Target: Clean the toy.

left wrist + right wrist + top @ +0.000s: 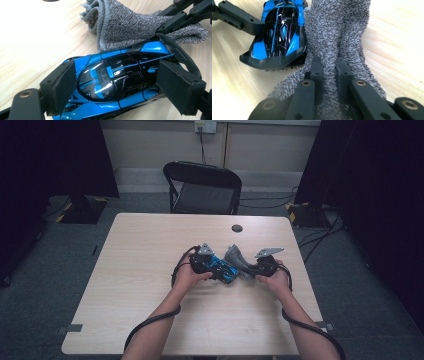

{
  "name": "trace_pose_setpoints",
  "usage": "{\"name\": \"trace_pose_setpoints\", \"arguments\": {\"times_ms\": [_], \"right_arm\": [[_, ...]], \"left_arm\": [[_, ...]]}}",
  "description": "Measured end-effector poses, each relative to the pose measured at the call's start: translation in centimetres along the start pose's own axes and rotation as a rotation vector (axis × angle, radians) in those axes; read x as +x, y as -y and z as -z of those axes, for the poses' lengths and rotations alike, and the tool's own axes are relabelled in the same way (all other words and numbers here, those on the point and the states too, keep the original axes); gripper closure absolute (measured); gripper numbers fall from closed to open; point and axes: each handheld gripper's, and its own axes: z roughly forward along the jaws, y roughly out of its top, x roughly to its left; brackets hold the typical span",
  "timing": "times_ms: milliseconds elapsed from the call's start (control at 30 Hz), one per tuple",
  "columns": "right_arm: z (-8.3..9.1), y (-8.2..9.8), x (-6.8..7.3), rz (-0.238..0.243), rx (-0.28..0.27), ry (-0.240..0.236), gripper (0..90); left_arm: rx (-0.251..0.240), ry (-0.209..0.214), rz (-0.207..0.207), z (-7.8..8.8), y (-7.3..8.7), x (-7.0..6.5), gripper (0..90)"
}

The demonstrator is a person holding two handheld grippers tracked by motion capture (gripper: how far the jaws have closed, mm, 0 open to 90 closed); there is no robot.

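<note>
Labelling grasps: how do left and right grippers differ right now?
The left gripper straddles the blue toy car, jaws wide apart at its sides; the right gripper pinches the grey cloth, jaws nearly together. The left's load is rigid and glossy; the right's is soft and bunched. Both sit low over the table, meeting at its middle.

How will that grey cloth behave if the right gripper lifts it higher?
The grey cloth bunches in folds between the right gripper pads, so it is probably floppy and would drape. Its fuzzy pile suggests little slipping. It touches the blue toy car, so it may drag across it.
</note>
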Motion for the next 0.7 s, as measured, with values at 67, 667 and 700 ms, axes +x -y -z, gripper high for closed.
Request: {"name": "trace_pose_setpoints", "arguments": {"times_ms": [67, 667, 700], "right_arm": [[0.2, 0.2, 0.0, -0.001, -0.001, 0.002, 79.9], [1.8, 1.5, 0.1, 0.0, -0.002, 0.001, 79.9], [1.9, 1.6, 0.1, 0.0, -0.001, 0.003, 79.9]], "left_arm": [[-0.001, 0.002, 0.0, 0.0, 0.0, 0.0, 16.3], [0.008, 0.0, 0.002, -0.1, -0.1, -0.2, 16.3], [0.007, 0.0, 0.0, -0.1, -0.1, -0.1, 16.3]]}}
